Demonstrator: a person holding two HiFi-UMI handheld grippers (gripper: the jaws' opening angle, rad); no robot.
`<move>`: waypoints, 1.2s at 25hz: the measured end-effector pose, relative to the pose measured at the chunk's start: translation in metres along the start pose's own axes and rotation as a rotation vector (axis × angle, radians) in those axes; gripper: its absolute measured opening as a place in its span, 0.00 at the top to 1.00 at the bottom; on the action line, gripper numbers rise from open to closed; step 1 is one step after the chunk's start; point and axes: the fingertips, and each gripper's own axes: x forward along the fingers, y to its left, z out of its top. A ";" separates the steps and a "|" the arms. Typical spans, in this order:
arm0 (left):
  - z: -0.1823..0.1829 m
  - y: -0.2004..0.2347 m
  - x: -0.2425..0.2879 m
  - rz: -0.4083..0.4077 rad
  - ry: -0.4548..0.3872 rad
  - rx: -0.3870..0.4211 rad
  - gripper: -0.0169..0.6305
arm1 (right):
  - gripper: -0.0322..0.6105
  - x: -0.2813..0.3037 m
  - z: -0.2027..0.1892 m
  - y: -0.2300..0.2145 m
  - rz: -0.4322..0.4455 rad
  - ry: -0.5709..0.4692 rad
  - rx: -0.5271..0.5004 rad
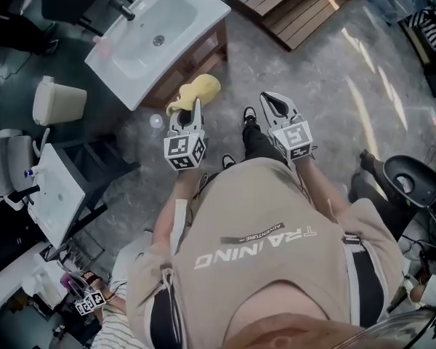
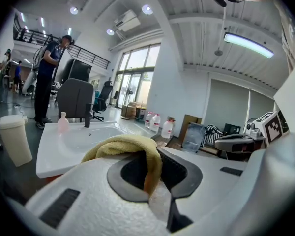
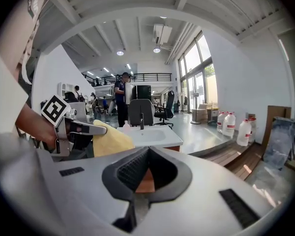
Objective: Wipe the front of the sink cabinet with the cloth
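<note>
The white sink (image 1: 160, 31) sits on its wooden cabinet (image 1: 196, 53) ahead and to the left in the head view. My left gripper (image 1: 196, 113) is shut on a yellow cloth (image 1: 198, 91), which hangs bunched from its tips just in front of the cabinet's near corner, apart from it. In the left gripper view the cloth (image 2: 130, 149) drapes over the jaws (image 2: 150, 173), with the sink (image 2: 78, 139) beyond. My right gripper (image 1: 276, 106) is held alongside to the right, shut and empty. In its own view the right gripper (image 3: 146, 173) faces the sink (image 3: 152, 134), with the cloth (image 3: 110, 137) at the left.
A second white basin (image 1: 58, 191) and a cream bin (image 1: 54, 100) stand to the left. A wooden pallet (image 1: 298, 2) lies beyond the cabinet, and a black seat (image 1: 414, 177) is at the right. A pink bottle (image 2: 63, 123) stands on the sink. Water jugs (image 3: 231, 124) line the far platform.
</note>
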 end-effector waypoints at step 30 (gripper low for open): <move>-0.010 0.119 0.088 0.497 0.124 -0.263 0.91 | 0.93 0.230 0.018 -0.074 0.474 0.127 -0.052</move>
